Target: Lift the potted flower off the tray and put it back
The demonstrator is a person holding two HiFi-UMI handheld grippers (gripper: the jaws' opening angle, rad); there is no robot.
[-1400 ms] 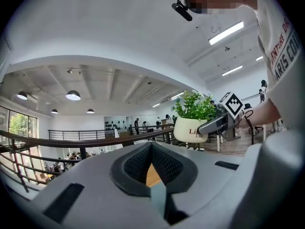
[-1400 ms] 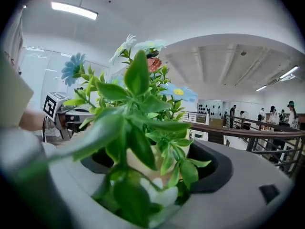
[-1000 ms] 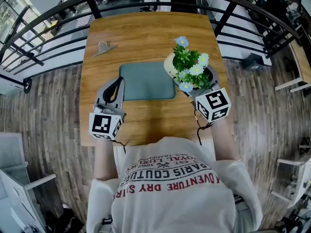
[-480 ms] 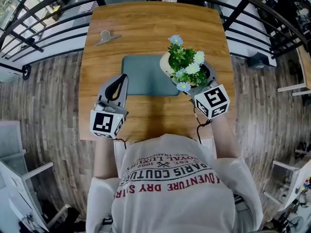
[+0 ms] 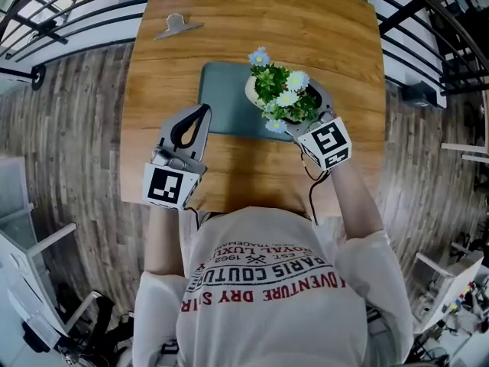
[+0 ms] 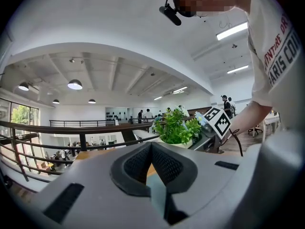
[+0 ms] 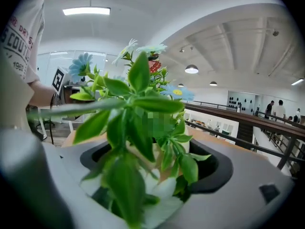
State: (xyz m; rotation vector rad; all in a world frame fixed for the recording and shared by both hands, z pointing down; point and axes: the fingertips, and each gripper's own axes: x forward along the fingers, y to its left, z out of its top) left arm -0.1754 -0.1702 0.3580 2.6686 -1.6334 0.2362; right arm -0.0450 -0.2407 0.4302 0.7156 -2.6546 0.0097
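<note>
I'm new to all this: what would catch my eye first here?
A potted flower with blue and white blooms, clamped in the right gripper at the right end of a green tray on the wooden table. The left gripper is shut and empty beside the tray's left side.

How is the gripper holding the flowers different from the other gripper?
The right gripper is clamped on the potted flower; the left gripper is shut on nothing. The right gripper is at the right edge of the tray; the left gripper is by the tray's left edge, mostly over the table. Both carry a cube with square markers.
</note>
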